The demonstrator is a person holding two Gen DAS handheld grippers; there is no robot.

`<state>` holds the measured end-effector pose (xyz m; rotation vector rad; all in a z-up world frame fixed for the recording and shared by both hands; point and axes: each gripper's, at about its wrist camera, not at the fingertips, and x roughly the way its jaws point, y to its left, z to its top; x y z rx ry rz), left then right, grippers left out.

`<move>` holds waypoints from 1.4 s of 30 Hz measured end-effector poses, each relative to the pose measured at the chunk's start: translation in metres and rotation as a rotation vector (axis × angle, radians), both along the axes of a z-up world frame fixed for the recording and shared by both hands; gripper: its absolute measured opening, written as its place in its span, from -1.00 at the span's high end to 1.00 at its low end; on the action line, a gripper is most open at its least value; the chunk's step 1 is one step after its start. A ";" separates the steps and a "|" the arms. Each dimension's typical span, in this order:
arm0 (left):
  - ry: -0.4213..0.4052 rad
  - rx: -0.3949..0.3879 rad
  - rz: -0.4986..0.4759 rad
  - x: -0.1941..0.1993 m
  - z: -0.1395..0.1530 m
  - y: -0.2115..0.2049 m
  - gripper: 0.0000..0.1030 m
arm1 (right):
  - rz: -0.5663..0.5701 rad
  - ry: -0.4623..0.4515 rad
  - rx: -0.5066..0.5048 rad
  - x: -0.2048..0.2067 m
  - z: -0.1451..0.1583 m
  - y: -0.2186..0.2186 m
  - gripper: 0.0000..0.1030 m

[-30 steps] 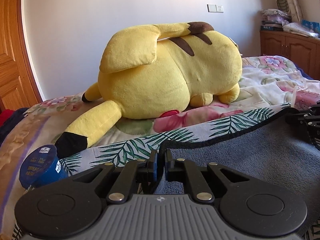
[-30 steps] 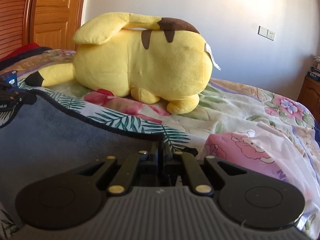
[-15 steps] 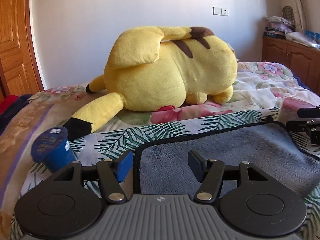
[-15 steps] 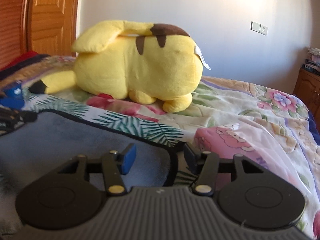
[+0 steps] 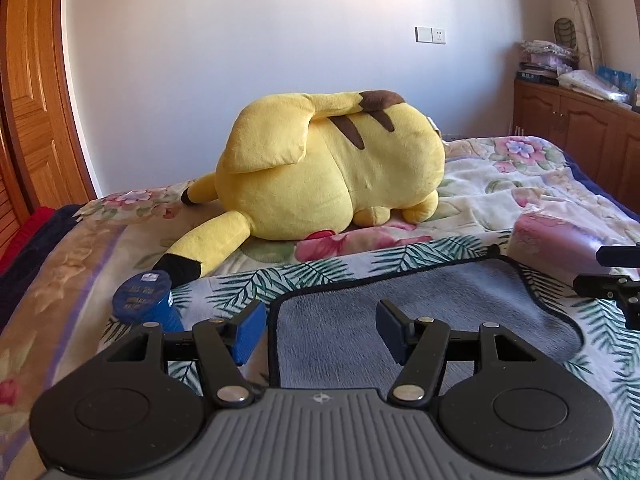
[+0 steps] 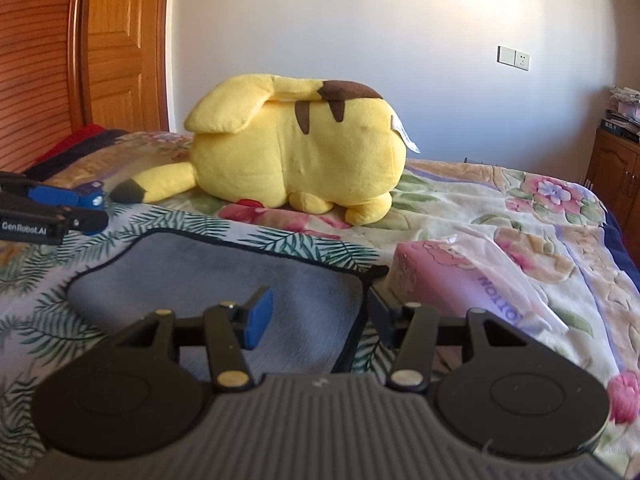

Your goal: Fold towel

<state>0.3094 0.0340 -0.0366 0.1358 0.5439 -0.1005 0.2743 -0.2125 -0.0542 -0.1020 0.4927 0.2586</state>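
Note:
The towel [image 5: 404, 312] lies folded on the bed, its grey fleece side up over a palm-leaf printed layer with a black hem; it also shows in the right wrist view [image 6: 208, 276]. My left gripper [image 5: 320, 330] is open and empty, above the grey fold's left edge. My right gripper [image 6: 320, 318] is open and empty, above the fold's right edge. Each gripper shows at the side of the other's view: the right one [image 5: 616, 276], the left one [image 6: 52, 210].
A big yellow plush toy [image 5: 332, 176] lies on the floral bedspread behind the towel. A blue cup [image 5: 146, 300] stands left of the towel. A pink pack [image 6: 448, 280] lies right of it. A wooden cabinet [image 5: 580, 136] stands at the right, a wooden door [image 6: 112, 48] at the left.
Both grippers were shut on the towel's hem a second ago. They opened, let it go, and pulled back and up. The grey fold now lies flat.

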 end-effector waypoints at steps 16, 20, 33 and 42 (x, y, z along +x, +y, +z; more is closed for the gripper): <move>-0.041 0.027 -0.036 -0.076 0.059 -0.010 -0.06 | -0.004 -0.060 0.052 -0.068 0.061 -0.002 -0.05; -0.066 0.039 -0.046 -0.093 0.074 -0.013 -0.33 | -0.009 -0.084 0.065 -0.081 0.076 -0.001 -0.09; -0.103 0.016 -0.066 -0.143 0.102 -0.014 -0.68 | -0.045 -0.152 0.071 -0.116 0.098 -0.009 -1.00; -0.117 0.002 -0.051 -0.178 0.122 -0.016 -0.68 | -0.065 -0.168 0.064 -0.148 0.119 -0.014 -1.00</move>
